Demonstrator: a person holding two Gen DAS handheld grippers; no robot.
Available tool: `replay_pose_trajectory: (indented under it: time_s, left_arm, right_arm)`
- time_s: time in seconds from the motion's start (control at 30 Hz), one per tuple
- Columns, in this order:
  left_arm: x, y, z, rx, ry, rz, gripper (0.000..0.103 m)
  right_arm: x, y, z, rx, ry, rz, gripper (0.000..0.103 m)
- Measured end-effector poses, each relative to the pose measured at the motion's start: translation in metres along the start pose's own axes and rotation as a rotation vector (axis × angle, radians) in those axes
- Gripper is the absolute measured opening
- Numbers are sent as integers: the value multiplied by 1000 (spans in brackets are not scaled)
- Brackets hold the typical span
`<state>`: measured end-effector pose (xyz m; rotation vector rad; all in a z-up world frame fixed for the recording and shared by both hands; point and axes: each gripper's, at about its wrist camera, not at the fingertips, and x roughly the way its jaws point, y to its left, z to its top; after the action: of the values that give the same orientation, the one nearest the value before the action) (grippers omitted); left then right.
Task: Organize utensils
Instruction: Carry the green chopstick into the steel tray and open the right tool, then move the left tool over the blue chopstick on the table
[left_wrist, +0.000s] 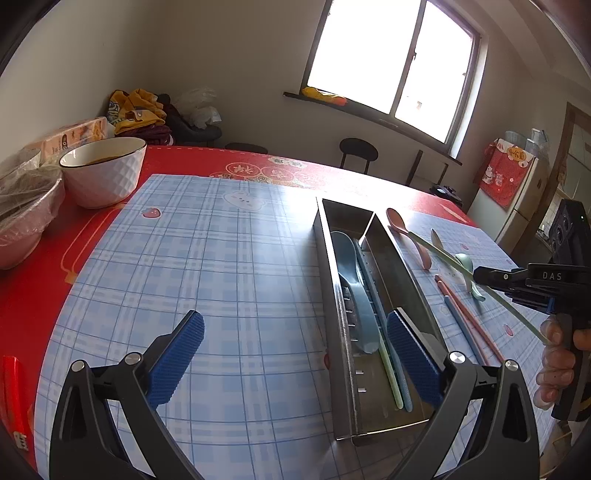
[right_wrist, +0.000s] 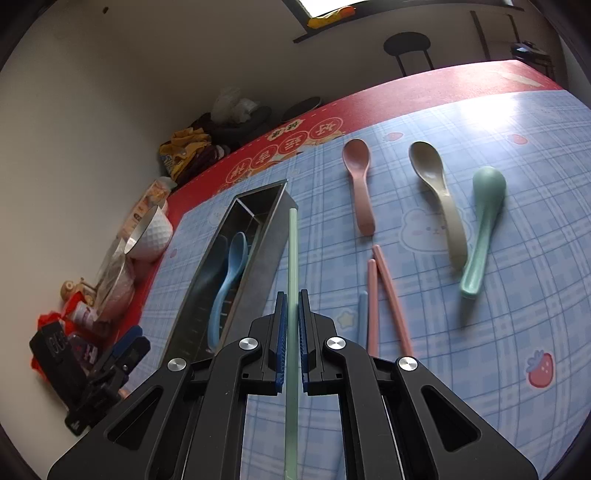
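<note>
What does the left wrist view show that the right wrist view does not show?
Only the left wrist view shows the open left gripper, the green and blue chopsticks lying in the tray, and the fingers of the hand on the right gripper's handle.

Only the right wrist view shows the whole beige spoon, the strawberry print and the loose blue chopstick.

Both show the metal tray, the blue spoon, the pink spoon and the right gripper shut on a green chopstick.

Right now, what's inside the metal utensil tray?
The metal utensil tray holds a blue spoon, a green chopstick and a blue chopstick in one compartment. The other compartment's floor is partly covered by the left gripper.
</note>
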<state>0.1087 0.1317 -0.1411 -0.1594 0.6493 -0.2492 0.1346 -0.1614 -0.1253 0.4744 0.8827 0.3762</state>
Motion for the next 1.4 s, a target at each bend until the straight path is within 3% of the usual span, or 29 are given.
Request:
replay_pose_trajectory:
  time_s: [0.3, 0.67, 1.03, 1.2, 1.4]
  left_arm:
    - [1, 3, 1, -6, 2, 2, 97]
    - [0, 5, 0, -17, 1, 5, 97]
    - [2, 7, 0, -26, 7, 2, 97]
    - [3, 8, -1, -27, 9, 1, 97]
    - [5, 9, -1, -33, 14, -1, 97]
  right_arm:
    - [41, 41, 18, 26, 29, -43, 6]
    - [80, 61, 8, 39, 121, -135, 6]
    - [88, 66, 3, 47, 157, -114, 8]
    - [79, 66, 5, 22, 120, -107, 8]
    - [47, 59, 8, -121, 7, -157, 8]
